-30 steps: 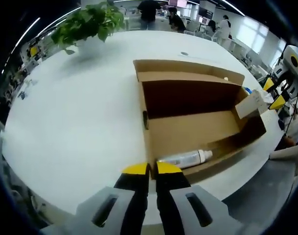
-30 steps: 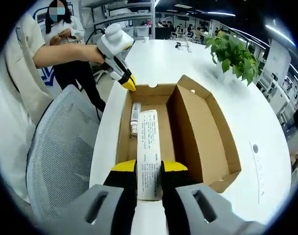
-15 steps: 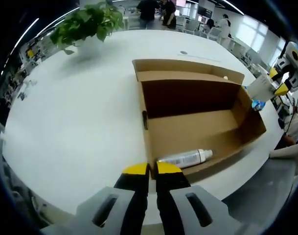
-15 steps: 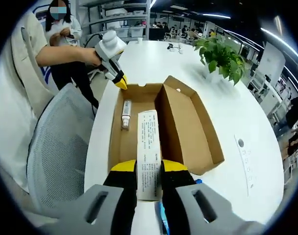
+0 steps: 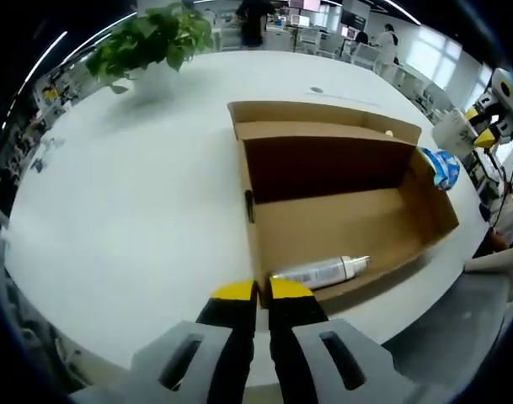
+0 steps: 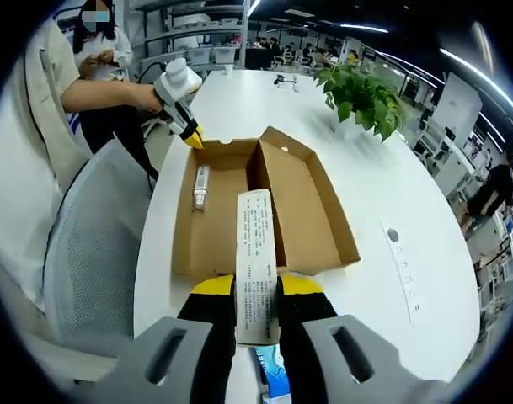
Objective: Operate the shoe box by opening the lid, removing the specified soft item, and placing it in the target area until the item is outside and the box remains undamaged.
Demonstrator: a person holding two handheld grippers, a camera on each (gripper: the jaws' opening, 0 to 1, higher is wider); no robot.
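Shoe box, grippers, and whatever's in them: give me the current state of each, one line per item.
Shoe box: open, lid folded back flat on the table.
Bottle: lying on its side inside the box.
White pack: out of the box, clamped upright.
Right gripper: shut on the white pack.
Left gripper: shut, empty, at the box's end wall.

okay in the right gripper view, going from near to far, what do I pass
Right claw shut on the printed white packet → open shoe box → tube lying inside → left claw at the far end → potted plant.
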